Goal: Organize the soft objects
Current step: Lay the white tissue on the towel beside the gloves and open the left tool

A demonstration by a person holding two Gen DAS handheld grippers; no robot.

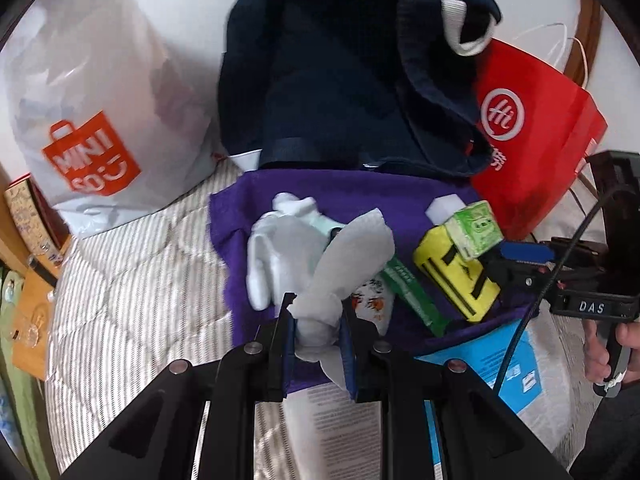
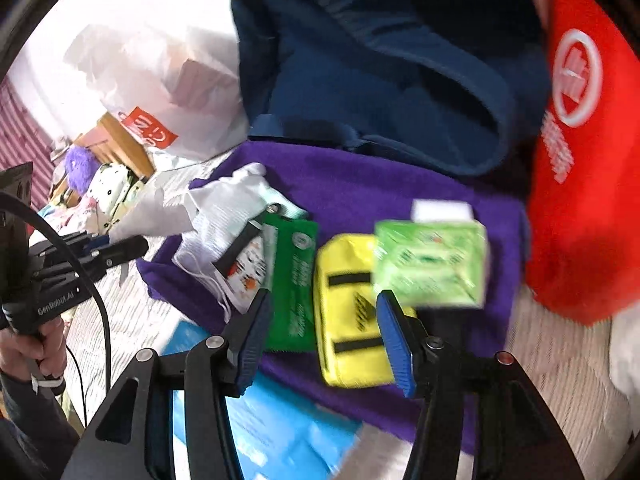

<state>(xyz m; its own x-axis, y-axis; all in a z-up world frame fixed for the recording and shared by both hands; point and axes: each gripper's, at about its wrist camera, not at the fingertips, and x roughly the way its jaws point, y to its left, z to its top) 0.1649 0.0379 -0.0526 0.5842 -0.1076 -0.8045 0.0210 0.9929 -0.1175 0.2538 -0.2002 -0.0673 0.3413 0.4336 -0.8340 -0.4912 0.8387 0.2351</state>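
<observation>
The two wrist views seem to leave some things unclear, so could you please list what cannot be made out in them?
- Green tissue pack, right wrist view: print smeared by motion blur.
- Small patterned white pouch, left wrist view: mostly hidden behind the grey-white cloth clamped in the left gripper.
- Dark navy backpack, both views: interior too dark to see.
- Blue printed sheet, right wrist view: text blurred, partly behind the open right gripper.

A bed (image 1: 132, 276) with a grey-and-white striped cover carries everything. A purple towel (image 1: 348, 192) lies spread across its middle. Behind the towel, toward the far edge, stand 3 bags: a white Miniso bag (image 1: 100, 120), a navy backpack (image 1: 332, 80) and a red bag (image 1: 532, 140). A blue-and-white packet (image 1: 508, 364) lies at the near edge, partly under the towel.
</observation>
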